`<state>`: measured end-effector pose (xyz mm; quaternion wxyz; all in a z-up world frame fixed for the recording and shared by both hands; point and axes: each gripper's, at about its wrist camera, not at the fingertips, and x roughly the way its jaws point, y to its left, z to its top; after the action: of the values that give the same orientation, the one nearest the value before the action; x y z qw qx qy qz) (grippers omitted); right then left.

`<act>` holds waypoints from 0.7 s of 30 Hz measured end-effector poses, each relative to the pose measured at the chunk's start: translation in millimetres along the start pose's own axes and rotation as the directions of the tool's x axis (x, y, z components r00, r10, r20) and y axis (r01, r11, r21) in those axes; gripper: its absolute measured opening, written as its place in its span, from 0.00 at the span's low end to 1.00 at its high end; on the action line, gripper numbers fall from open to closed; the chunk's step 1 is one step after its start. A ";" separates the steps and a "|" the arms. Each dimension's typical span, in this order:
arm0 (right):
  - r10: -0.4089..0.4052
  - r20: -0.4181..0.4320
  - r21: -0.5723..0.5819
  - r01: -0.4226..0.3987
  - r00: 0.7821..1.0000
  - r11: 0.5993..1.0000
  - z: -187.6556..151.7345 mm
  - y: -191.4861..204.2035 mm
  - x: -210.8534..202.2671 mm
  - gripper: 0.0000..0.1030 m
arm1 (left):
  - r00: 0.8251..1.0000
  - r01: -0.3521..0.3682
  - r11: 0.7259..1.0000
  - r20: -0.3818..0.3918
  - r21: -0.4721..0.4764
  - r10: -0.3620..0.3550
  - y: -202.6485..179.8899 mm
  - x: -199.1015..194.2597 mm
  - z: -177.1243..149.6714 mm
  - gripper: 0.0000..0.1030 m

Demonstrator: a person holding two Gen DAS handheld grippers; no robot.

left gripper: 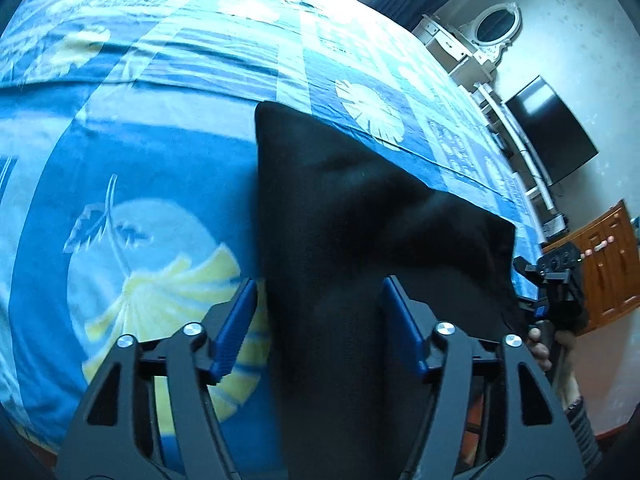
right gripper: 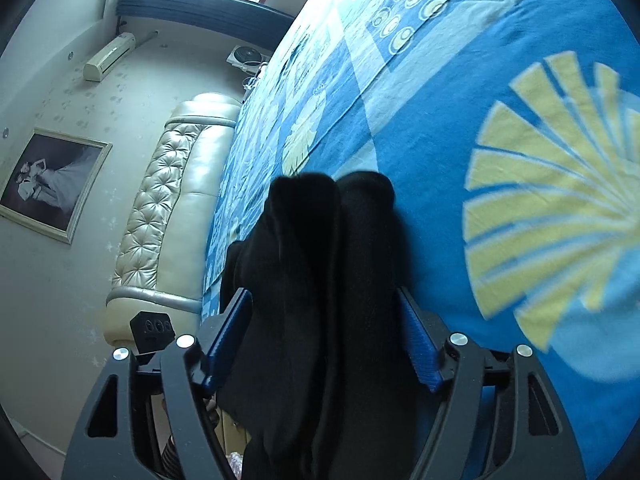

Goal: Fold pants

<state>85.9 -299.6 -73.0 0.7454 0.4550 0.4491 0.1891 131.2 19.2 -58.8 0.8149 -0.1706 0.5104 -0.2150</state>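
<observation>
The black pants (left gripper: 360,216) are laid on the blue bedspread (left gripper: 140,168), near the edge of the bed, so that a flat place is had for folding; in the right wrist view two rounded ends (right gripper: 332,196) are seen side by side, bunched up. The left gripper (left gripper: 318,328) is let go, its blue pads (left gripper: 236,328) spread wide with cloth lying loose between them; the right gripper (right gripper: 326,340) is spread too, and the cloth seems just dropped, not pinched. A padded headboard (right gripper: 172,208) is seen beyond.
</observation>
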 end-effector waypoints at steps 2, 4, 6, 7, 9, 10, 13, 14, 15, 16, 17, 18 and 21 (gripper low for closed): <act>0.006 -0.007 0.002 -0.006 1.000 1.000 -7.7 -2.9 -6.1 0.71 | 1.000 0.028 0.999 -0.011 -0.020 -0.029 4.4 -7.0 -8.9 0.65; 0.015 -0.026 0.004 -0.015 1.000 1.000 -15.6 -4.5 -8.3 0.72 | 0.998 0.057 0.997 -0.028 -0.048 -0.058 8.6 -11.6 -19.0 0.67; 0.011 -0.046 -0.011 -0.012 0.999 1.000 -21.3 -3.0 -8.5 0.72 | 0.994 0.090 0.993 -0.052 -0.077 -0.095 11.4 -12.2 -27.2 0.67; 0.008 -0.063 -0.023 -0.009 0.998 1.000 -25.4 -1.4 -7.6 0.72 | 0.992 0.102 0.991 -0.060 -0.091 -0.107 12.1 -11.9 -31.2 0.67; -0.001 -0.088 -0.046 -0.003 0.996 0.999 -30.6 2.0 -5.4 0.73 | 0.989 0.119 0.987 -0.072 -0.108 -0.127 11.7 -9.2 -36.4 0.67; -0.014 -0.103 -0.066 0.007 0.995 0.998 -33.9 4.3 -3.8 0.73 | 0.989 0.122 0.987 -0.076 -0.107 -0.130 10.3 -7.2 -38.6 0.67; -0.065 -0.107 -0.118 0.053 0.992 0.992 -39.9 10.2 -2.2 0.67 | 0.990 0.093 0.993 -0.094 -0.078 -0.101 4.6 1.0 -42.4 0.59; -0.095 -0.107 -0.136 0.080 0.990 0.988 -40.9 13.0 -0.3 0.58 | 0.990 0.088 0.994 -0.100 -0.069 -0.094 2.9 3.8 -43.5 0.53; -0.122 -0.107 -0.152 0.105 0.987 0.983 -41.9 14.0 1.8 0.56 | 0.992 0.074 0.995 -0.097 -0.060 -0.079 1.1 4.4 -43.5 0.51; -0.125 -0.100 -0.157 0.108 0.987 0.982 -42.9 14.3 1.6 0.53 | 0.993 0.065 0.996 -0.091 -0.053 -0.070 -0.2 3.6 -42.7 0.48; -0.121 -0.093 -0.151 0.106 0.988 0.983 -43.1 14.3 1.0 0.50 | 0.994 0.054 0.998 -0.088 -0.040 -0.058 -2.5 2.3 -41.6 0.46; -0.120 -0.087 -0.150 0.106 0.989 0.983 -43.0 15.5 1.5 0.49 | 0.995 0.045 0.999 -0.084 -0.029 -0.047 -5.0 1.4 -41.1 0.45; -0.134 -0.081 -0.161 0.120 0.988 0.980 -40.2 22.1 9.7 0.48 | 0.998 0.001 1.000 -0.068 0.009 -0.001 -12.1 -2.5 -37.6 0.42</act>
<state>60.0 -261.1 -66.4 0.7680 0.3566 0.4946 0.1961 94.1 8.0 -66.8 0.7976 -0.1598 0.5370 -0.2234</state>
